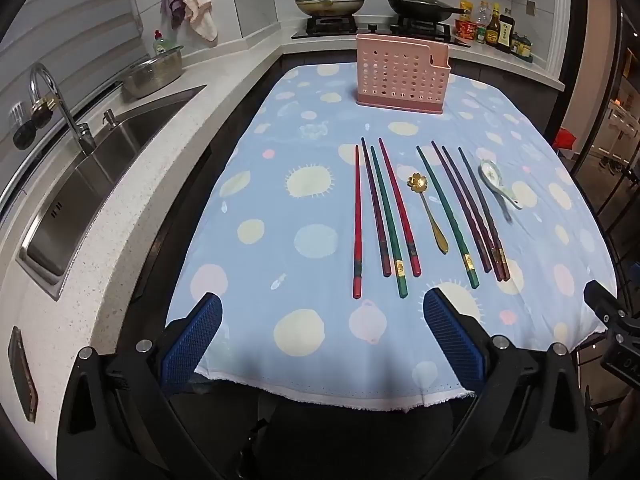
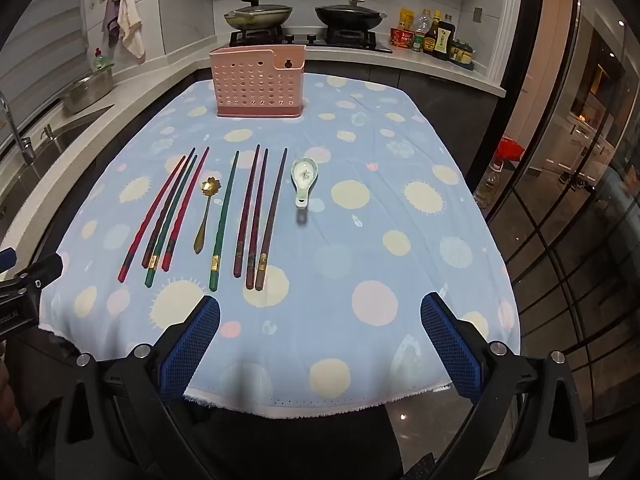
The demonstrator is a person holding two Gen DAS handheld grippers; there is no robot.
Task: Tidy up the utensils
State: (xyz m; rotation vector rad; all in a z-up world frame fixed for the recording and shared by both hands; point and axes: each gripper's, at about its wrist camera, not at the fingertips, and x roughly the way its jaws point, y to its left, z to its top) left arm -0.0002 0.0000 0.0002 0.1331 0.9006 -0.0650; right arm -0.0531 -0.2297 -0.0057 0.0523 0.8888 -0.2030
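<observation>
Several chopsticks lie side by side on the blue dotted tablecloth (image 1: 308, 240): a left group (image 1: 380, 212) (image 2: 168, 216) and a right group (image 1: 468, 212) (image 2: 256, 216). A gold flower spoon (image 1: 430, 212) (image 2: 203, 212) lies between the groups. A white ceramic spoon (image 1: 498, 184) (image 2: 304, 180) lies right of them. A pink perforated utensil holder (image 1: 402, 76) (image 2: 259, 80) stands at the far end. My left gripper (image 1: 322, 312) and right gripper (image 2: 320, 312) are open and empty over the near table edge.
A steel sink (image 1: 80, 188) with a faucet (image 1: 52, 96) runs along the counter on the left. Two lidded pans (image 2: 304, 16) sit on the stove behind the holder, with sauce bottles (image 2: 436, 38) to the right. Glass doors (image 2: 568, 200) stand at the right.
</observation>
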